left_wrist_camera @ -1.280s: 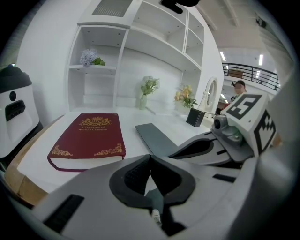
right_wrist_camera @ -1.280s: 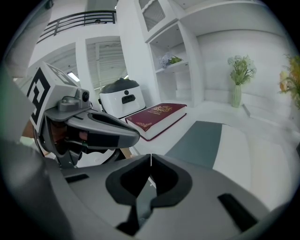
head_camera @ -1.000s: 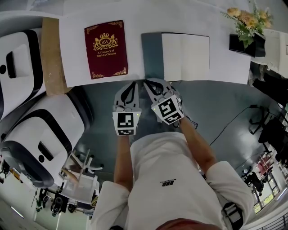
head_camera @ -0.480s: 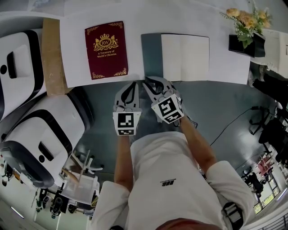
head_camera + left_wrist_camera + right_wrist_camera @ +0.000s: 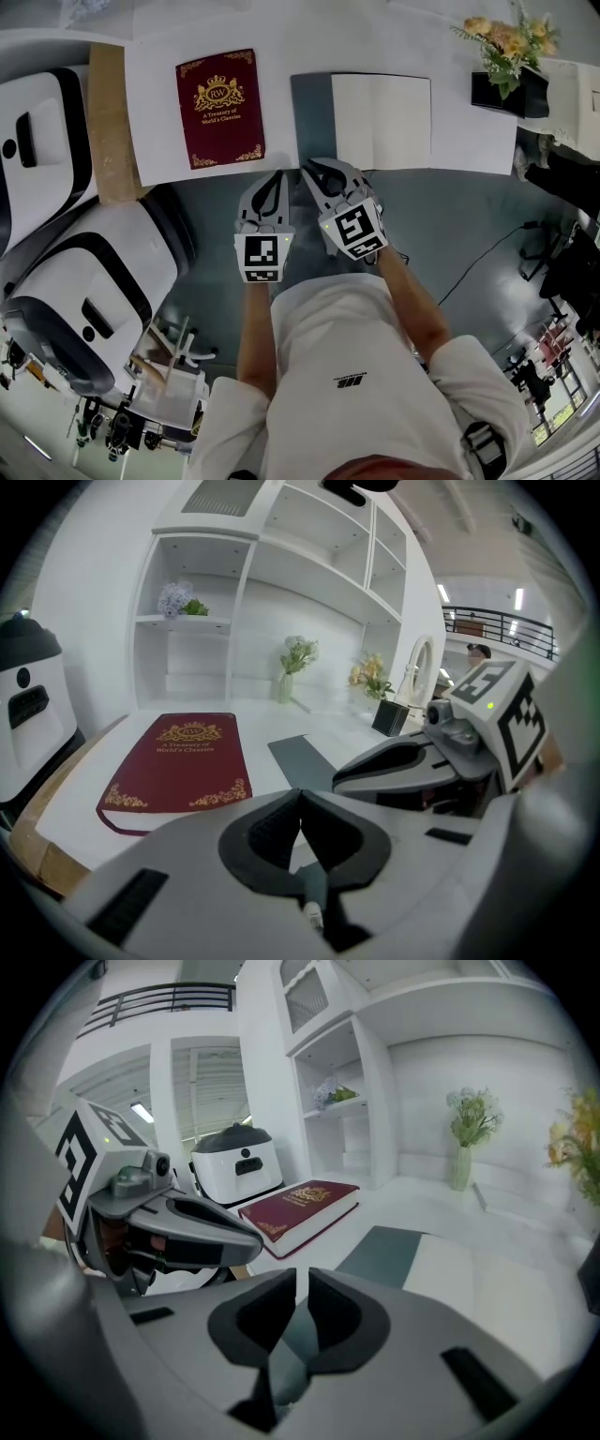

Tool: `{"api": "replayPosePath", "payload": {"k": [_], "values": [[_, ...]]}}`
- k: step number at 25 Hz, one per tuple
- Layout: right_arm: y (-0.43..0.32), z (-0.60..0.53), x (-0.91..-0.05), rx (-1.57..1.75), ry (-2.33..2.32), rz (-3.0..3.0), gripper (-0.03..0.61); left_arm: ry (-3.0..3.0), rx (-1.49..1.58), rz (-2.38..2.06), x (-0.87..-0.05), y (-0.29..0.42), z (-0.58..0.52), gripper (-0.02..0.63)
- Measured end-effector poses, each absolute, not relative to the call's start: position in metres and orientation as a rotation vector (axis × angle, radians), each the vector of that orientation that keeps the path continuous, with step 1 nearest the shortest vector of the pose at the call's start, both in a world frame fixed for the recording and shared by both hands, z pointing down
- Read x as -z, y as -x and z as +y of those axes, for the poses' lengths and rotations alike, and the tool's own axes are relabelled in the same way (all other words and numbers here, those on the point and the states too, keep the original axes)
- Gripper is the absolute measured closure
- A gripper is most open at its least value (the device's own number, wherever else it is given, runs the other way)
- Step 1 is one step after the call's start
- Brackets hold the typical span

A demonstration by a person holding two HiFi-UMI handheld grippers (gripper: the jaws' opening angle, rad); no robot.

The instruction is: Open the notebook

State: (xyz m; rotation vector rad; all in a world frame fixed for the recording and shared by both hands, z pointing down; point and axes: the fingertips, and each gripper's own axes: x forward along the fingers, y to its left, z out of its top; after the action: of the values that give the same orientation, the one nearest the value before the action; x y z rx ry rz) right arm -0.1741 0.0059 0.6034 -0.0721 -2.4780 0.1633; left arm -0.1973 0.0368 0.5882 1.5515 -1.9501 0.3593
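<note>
The notebook (image 5: 380, 120) lies open on the white table, with its grey cover (image 5: 311, 112) spread to the left of a blank white page. It also shows in the left gripper view as a grey flap (image 5: 300, 759), and in the right gripper view as the notebook (image 5: 380, 1252). My left gripper (image 5: 277, 175) and right gripper (image 5: 308, 169) hang side by side just off the table's near edge, short of the notebook. The jaws of both are closed with nothing between them, as seen at the left gripper (image 5: 300, 799) and the right gripper (image 5: 302, 1279).
A dark red hardback book (image 5: 220, 105) lies left of the notebook. A black pot of flowers (image 5: 511, 70) stands at the table's right end. White machines (image 5: 84, 272) stand on the floor to the left, beside a wooden strip (image 5: 108, 112). A cable (image 5: 478, 253) runs across the floor.
The right gripper has edged slightly toward the table's near edge. The left gripper, notebook and red book have stayed where they were.
</note>
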Motion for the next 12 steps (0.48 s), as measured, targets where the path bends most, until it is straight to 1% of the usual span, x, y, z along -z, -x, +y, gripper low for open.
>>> {"api": "replayPosePath", "payload": {"k": [12], "values": [[0.150, -0.044, -0.543, -0.093, -0.126, -2.545, 0.557, -1.674, -0.337, -1.966, -0.545, 0.194, 0.010, 0.614]]}}
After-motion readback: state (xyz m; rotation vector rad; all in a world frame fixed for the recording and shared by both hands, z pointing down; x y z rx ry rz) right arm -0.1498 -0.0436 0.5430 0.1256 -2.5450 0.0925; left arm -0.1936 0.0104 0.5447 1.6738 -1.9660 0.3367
